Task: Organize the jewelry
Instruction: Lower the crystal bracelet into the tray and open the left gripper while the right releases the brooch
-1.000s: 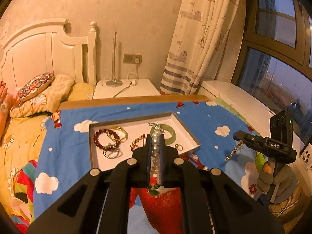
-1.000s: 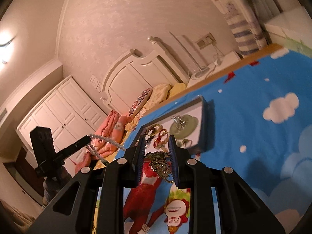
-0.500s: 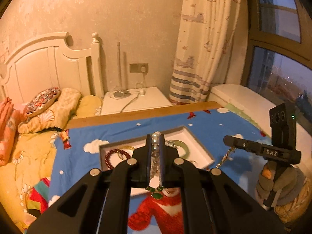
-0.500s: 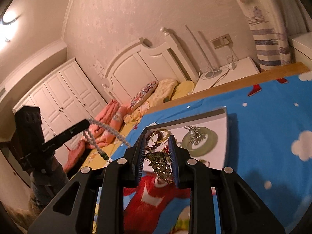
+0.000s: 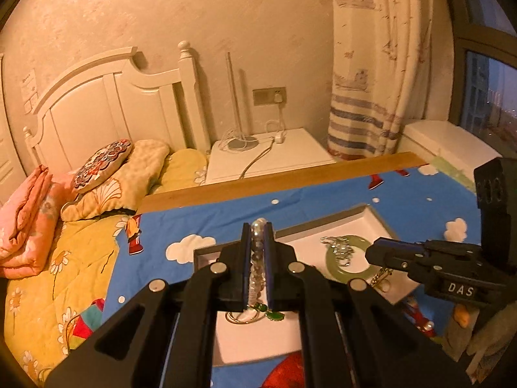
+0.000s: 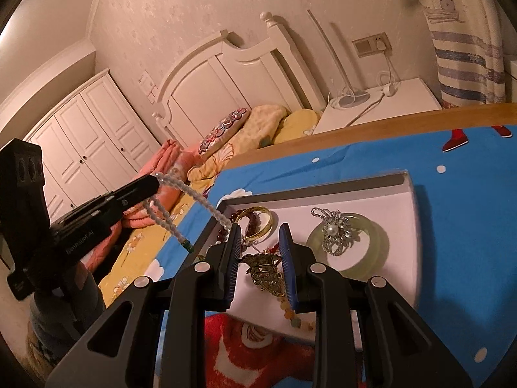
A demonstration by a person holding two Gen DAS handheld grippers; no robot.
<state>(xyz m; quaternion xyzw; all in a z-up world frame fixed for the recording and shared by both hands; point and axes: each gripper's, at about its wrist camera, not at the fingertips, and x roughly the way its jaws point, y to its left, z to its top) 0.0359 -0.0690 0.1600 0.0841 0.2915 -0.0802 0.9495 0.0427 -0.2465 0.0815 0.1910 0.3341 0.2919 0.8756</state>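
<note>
A white jewelry tray [image 6: 381, 194] with a grey rim lies on the blue cartoon bedsheet [image 6: 468, 226]; it also shows in the left wrist view [image 5: 378, 223]. It holds a green jade bangle [image 6: 371, 258] with a silver brooch [image 6: 334, 229] on it, a gold bangle [image 6: 261, 223] and dark red beads. My left gripper [image 5: 258, 226] is shut on a clear bead necklace [image 6: 194, 199] that hangs over the tray's left edge. My right gripper [image 6: 260, 236] is shut on a gold ornate pendant chain [image 6: 266, 270] above the tray.
A white headboard [image 5: 106, 103], pillows [image 5: 129, 168] and a folded pink blanket [image 5: 22, 216] lie at the left. A white nightstand [image 5: 268, 158] with a lamp base and cable stands behind the wooden bed edge. A curtain [image 5: 371, 64] and window are at the right.
Both grippers have moved closer over the tray with their jewelry still held. The right gripper has come in toward the left one, now above the tray's near side.
</note>
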